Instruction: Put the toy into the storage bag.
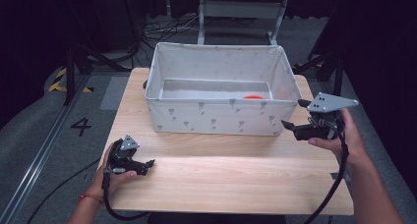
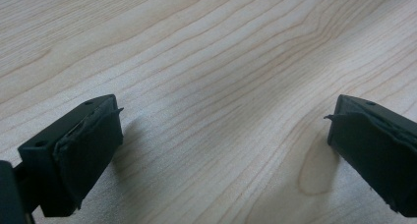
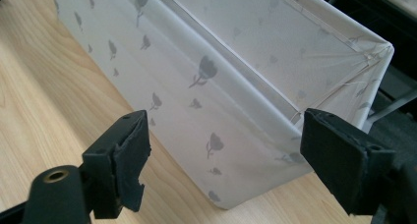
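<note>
Nearest, the left gripper point(image 1: 147, 163) sits low at the near-left of the wooden surface point(image 1: 231, 180), held in the person's left hand point(image 1: 115, 177). Its fingers point(image 2: 81, 150) are spread wide, nothing between them, bare wood grain below.

Further in on the right, the right gripper point(image 1: 293, 116) is held in the right hand point(image 1: 344, 140) above the right edge of the surface, pointing left at the near-right corner of the fabric box point(image 1: 216, 117). Fingers point(image 3: 123, 155) stand apart and grip nothing; in the right gripper view that corner of the box point(image 3: 211, 121) lies just past them, not touching either pad. Grey plate point(image 1: 332, 102) on top of the gripper, cable point(image 1: 339, 175) trailing down toward the near edge.

Box: white fabric with a grey flower print, open top, upright on the far half of the surface, roughly centred. Inside, an orange object point(image 1: 253, 97) lies on the bottom toward the right; can't tell what it is.

Beyond the surface: grey floor, cables and a metal frame point(image 1: 241, 13) at the far side.
</note>
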Demonstrator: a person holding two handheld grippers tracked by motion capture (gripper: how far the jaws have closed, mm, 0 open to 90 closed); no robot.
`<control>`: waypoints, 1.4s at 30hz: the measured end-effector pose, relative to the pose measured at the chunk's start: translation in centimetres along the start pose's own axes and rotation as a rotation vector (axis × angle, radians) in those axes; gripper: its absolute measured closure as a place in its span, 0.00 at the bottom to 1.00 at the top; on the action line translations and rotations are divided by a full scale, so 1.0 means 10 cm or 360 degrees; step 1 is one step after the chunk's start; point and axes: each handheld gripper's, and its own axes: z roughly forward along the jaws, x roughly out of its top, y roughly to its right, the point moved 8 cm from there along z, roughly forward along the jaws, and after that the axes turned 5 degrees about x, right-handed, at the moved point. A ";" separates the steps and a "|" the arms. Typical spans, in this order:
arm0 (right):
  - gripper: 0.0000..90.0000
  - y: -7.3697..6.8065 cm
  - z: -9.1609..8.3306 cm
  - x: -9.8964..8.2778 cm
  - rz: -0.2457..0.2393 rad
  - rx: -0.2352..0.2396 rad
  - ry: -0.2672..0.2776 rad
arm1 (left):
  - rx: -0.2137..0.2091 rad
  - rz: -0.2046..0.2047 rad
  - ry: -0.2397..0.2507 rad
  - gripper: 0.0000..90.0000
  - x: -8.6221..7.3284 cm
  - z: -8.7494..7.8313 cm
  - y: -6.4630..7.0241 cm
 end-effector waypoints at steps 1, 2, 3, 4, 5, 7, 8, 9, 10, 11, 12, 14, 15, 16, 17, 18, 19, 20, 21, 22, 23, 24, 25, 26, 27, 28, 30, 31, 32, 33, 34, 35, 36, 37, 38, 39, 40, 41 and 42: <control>0.22 -0.03 -0.01 -0.05 -0.0005 0.0000 -0.0011 | 0.0001 0.0004 0.0003 0.00 0.00 0.00 0.00; 0.23 -0.06 -0.01 -0.09 -0.0019 -0.0006 -0.0020 | 0.0007 0.0014 0.0009 0.00 0.01 0.00 -0.01; 0.24 -0.08 -0.01 -0.12 -0.0025 -0.0010 -0.0025 | 0.0008 0.0015 0.0008 0.01 0.01 0.00 -0.01; 0.24 -0.12 -0.01 -0.18 -0.0037 0.0001 -0.0038 | 0.0008 0.0015 0.0008 0.01 0.01 0.00 -0.01; 0.24 -0.15 0.00 -0.21 -0.0043 0.0001 -0.0042 | 0.0007 0.0015 0.0008 0.01 0.01 0.00 -0.01; 0.25 -0.18 0.01 -0.30 -0.0047 -0.0039 -0.0066 | 0.0007 0.0014 0.0009 0.01 0.01 0.00 -0.01; 0.25 -0.21 0.02 -0.35 -0.0047 -0.0035 -0.0077 | 0.0007 0.0014 0.0009 0.01 0.01 0.00 -0.01; 0.25 -0.22 0.02 -0.40 -0.0057 -0.0036 -0.0092 | 0.0007 0.0015 0.0008 0.01 0.01 0.00 -0.01; 0.25 -0.23 0.03 -0.45 -0.0059 -0.0049 -0.0105 | 0.0007 0.0014 0.0008 0.01 0.01 0.00 -0.01; 0.25 -0.24 0.04 -0.50 -0.0050 -0.0063 -0.0113 | 0.0007 0.0015 0.0008 0.01 0.01 0.00 -0.01; 0.25 -0.26 0.04 -0.54 -0.0035 -0.0059 -0.0111 | 0.0008 0.0015 0.0008 0.01 0.01 0.00 -0.01; 0.25 -0.27 0.06 -0.64 -0.0013 -0.0055 -0.0107 | 0.0008 0.0015 0.0008 0.01 0.01 0.00 -0.01; 0.25 -0.28 0.08 -0.70 0.0006 -0.0056 -0.0108 | 0.0008 0.0015 0.0008 0.01 0.01 0.00 -0.01; 0.24 -0.29 0.09 -0.73 0.0015 -0.0049 -0.0109 | 0.0007 0.0015 0.0008 0.01 0.01 0.00 -0.01; 0.25 -0.29 0.10 -0.78 0.0033 -0.0047 -0.0103 | 0.0007 0.0015 0.0008 0.01 0.01 0.00 -0.01; 0.25 -0.30 0.12 -0.82 0.0052 -0.0035 -0.0096 | 0.0007 0.0015 0.0008 0.01 0.01 0.00 -0.01; 0.25 -0.32 0.14 -0.87 0.0066 -0.0017 -0.0095 | 0.0007 0.0015 0.0008 0.01 0.01 0.00 -0.01; 0.25 -0.34 0.16 -0.92 0.0073 0.0005 -0.0087 | 0.0008 0.0014 0.0009 0.01 0.01 0.00 -0.01; 0.25 -0.36 0.17 -0.96 0.0067 0.0024 -0.0082 | 0.0007 0.0014 0.0008 0.01 0.01 0.00 -0.01; 0.25 -0.38 0.19 -1.02 0.0063 0.0021 -0.0083 | 0.0007 0.0013 0.0009 0.01 0.01 0.00 -0.01; 0.25 -0.39 0.21 -1.06 0.0071 0.0023 -0.0081 | 0.0002 0.0009 0.0006 0.01 0.00 0.00 0.00; 0.25 -0.39 0.22 -1.10 0.0076 0.0022 -0.0079 | 0.0000 0.0002 0.0003 0.00 0.00 0.00 0.00; 0.25 -0.39 0.23 -1.13 0.0087 0.0024 -0.0077 | -0.0002 0.0000 -0.0001 0.00 0.00 0.00 0.00; 0.25 -0.40 0.24 -1.19 0.0104 0.0030 -0.0074 | -0.0002 0.0000 0.0000 0.00 0.00 0.00 0.00; 0.25 -0.39 0.24 -1.23 0.0125 0.0035 -0.0069 | -0.0002 0.0000 -0.0001 0.00 0.00 0.00 0.00; 0.25 -0.39 0.25 -1.29 0.0149 0.0040 -0.0070 | -0.0002 0.0000 0.0000 0.00 0.00 0.00 0.00; 0.25 -0.37 0.28 -1.40 0.0176 0.0046 -0.0081 | 0.0000 0.0009 0.0004 0.00 0.00 0.00 0.00; 0.25 -0.37 0.28 -1.40 0.0176 0.0046 -0.0081 | -0.0001 0.0010 0.0004 0.00 0.00 0.00 0.00; 0.25 -0.36 0.29 -1.46 0.0186 0.0037 -0.0093 | -0.0003 0.0012 0.0008 0.00 0.01 0.00 -0.01; 0.25 -0.36 0.30 -1.53 0.0210 0.0036 -0.0100 | -0.0005 0.0016 0.0008 0.00 0.01 0.00 -0.01; 0.25 -0.35 0.31 -1.61 0.0215 0.0056 -0.0118 | -0.0009 0.0018 0.0008 0.00 0.01 0.01 -0.01; 0.25 -0.34 0.31 -1.70 0.0229 0.0058 -0.0145 | -0.0012 0.0011 0.0006 0.00 0.01 0.01 0.00; 0.26 -0.34 0.31 -1.77 0.0289 0.0084 -0.0147 | -0.0007 0.0018 0.0008 0.00 0.01 0.01 -0.01; 0.26 -0.35 0.32 -1.83 0.0327 0.0102 -0.0153 | -0.0009 0.0017 0.0008 0.00 0.01 0.01 -0.01; 0.26 -0.34 0.33 -1.92 0.0353 0.0089 -0.0168 | -0.0009 0.0018 0.0008 0.00 0.01 0.01 -0.01; 0.26 -0.34 0.33 -1.96 0.0371 0.0087 -0.0173 | -0.0009 0.0018 0.0008 0.00 0.01 0.01 -0.01; 0.26 -0.34 0.34 -2.02 0.0399 0.0087 -0.0188 | -0.0010 0.0012 0.0006 0.00 0.01 0.00 0.00; 0.25 -0.34 0.35 -2.08 0.0438 0.0078 -0.0185 | -0.0005 0.0015 0.0008 0.00 0.01 0.00 -0.01; 0.25 -0.34 0.35 -2.11 0.0467 0.0073 -0.0175 | -0.0002 0.0008 0.0007 0.00 0.01 0.00 0.00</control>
